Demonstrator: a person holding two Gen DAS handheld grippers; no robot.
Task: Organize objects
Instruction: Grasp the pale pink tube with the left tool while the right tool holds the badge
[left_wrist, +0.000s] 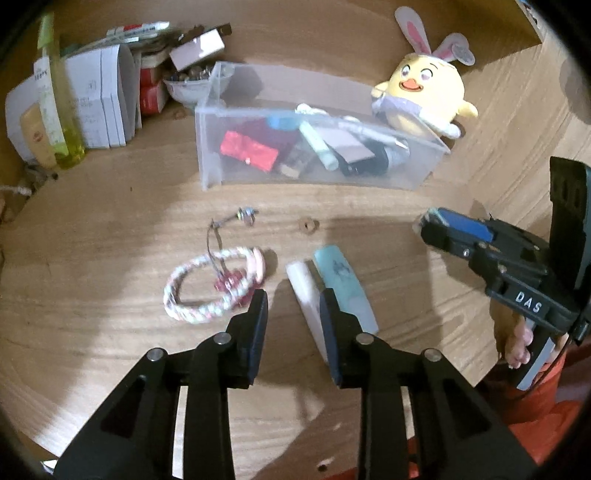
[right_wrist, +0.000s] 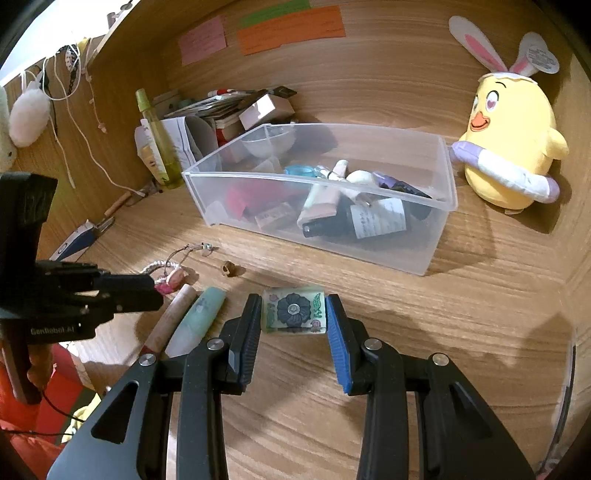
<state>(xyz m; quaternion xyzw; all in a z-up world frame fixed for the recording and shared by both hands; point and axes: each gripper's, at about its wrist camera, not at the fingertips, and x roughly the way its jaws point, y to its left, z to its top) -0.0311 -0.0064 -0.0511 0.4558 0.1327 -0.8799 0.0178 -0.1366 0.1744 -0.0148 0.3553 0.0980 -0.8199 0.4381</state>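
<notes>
My left gripper (left_wrist: 293, 293) stands open just above the wooden desk, with nothing pressed between its pads. A white tube (left_wrist: 301, 280) lies under its right finger, a teal tube (left_wrist: 343, 280) beside that, and a pink-and-white braided bracelet (left_wrist: 192, 291) by its left finger. My right gripper (right_wrist: 293, 299) is shut on a small translucent tile with a dark flower picture (right_wrist: 293, 312), held low over the desk. The clear plastic bin (right_wrist: 436, 229), holding several small items, stands behind it. The left gripper (right_wrist: 151, 291) shows at the left of the right wrist view, over the tubes (right_wrist: 201, 314).
A yellow chick plush (right_wrist: 509, 147) sits right of the bin (left_wrist: 210, 147). Papers, boxes and a yellow-green bottle (left_wrist: 62, 122) crowd the back left corner. A small bead (left_wrist: 308, 225) and a thin charm chain (left_wrist: 243, 215) lie in front of the bin. A hand (left_wrist: 521, 343) holds the right gripper (left_wrist: 424, 225).
</notes>
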